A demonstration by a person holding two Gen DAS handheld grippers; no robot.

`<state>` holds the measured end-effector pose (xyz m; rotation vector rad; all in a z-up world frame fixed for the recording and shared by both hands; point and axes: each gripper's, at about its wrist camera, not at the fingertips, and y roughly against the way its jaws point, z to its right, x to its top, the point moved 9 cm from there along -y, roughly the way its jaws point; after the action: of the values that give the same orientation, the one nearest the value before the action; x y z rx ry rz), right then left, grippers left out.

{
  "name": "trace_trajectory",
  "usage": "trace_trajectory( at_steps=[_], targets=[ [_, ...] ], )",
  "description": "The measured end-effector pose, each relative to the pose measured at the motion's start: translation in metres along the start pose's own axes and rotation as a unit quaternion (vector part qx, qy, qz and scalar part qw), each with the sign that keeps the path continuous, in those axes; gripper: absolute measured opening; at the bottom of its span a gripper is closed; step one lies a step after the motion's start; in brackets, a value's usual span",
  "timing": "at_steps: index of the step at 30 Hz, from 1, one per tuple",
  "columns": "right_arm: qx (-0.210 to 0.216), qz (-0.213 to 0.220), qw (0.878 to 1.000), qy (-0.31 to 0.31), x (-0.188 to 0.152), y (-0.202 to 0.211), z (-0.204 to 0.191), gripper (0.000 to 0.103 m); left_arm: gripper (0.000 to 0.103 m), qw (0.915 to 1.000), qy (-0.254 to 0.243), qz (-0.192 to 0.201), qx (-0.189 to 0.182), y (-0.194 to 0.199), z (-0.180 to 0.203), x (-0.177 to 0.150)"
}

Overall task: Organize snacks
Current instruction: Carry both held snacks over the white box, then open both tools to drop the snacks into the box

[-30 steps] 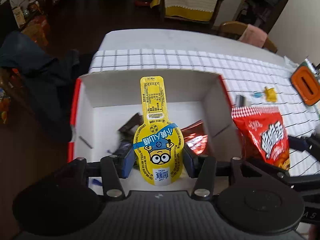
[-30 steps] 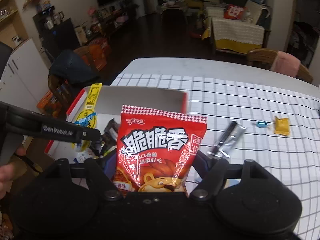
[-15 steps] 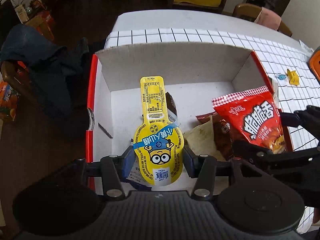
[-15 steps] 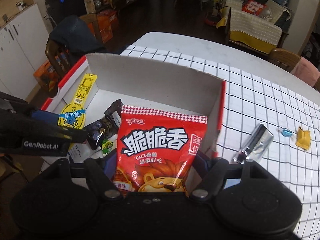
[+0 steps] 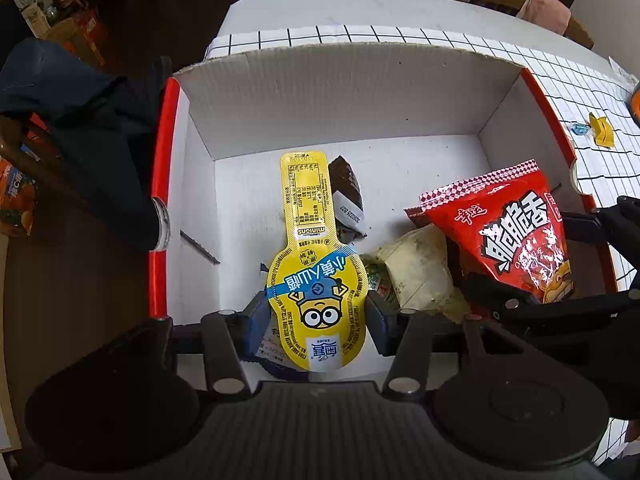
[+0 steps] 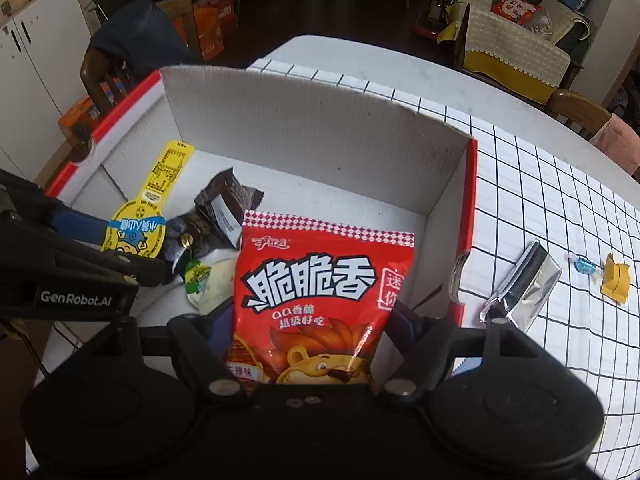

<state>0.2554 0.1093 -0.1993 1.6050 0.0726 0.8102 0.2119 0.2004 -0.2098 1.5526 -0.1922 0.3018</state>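
Observation:
My left gripper [image 5: 316,326] is shut on a yellow Minions snack pouch [image 5: 312,264], held low inside the white cardboard box [image 5: 344,92] with red rims. My right gripper [image 6: 308,336] is shut on a red crisp bag [image 6: 320,292], which hangs over the box's right half. In the left wrist view that red bag [image 5: 508,236] shows at the right, over the box. On the box floor lie a dark brown wrapper [image 5: 348,200] and a pale cream packet [image 5: 416,276]. From the right wrist view, the yellow pouch [image 6: 140,224] and the left gripper's arm sit at the left.
A checked cloth [image 6: 560,208] covers the table to the right of the box. On it lie a silver packet [image 6: 520,288], a blue sweet [image 6: 582,266] and a yellow wrapped piece [image 6: 616,278]. A chair with dark clothing [image 5: 80,120] stands left of the box.
Both grippers have sunk toward the box with their snacks. The red bag has moved from outside the right wall to over the box's inside. The box now fills both views.

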Motion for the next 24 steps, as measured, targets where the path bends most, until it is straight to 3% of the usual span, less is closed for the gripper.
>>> trace_trajectory(
  at_steps=[12,24],
  targets=[
    [0.009,0.006,1.000,-0.012,-0.001,0.010,0.001,0.081,0.054,0.9999,0.005,0.008,-0.009,0.010,-0.002,-0.003],
    [0.028,0.058,0.997,-0.040,0.001,0.054,0.007,0.087,0.065,0.9976,-0.009,0.066,-0.017,0.054,0.006,-0.004]
  ],
)
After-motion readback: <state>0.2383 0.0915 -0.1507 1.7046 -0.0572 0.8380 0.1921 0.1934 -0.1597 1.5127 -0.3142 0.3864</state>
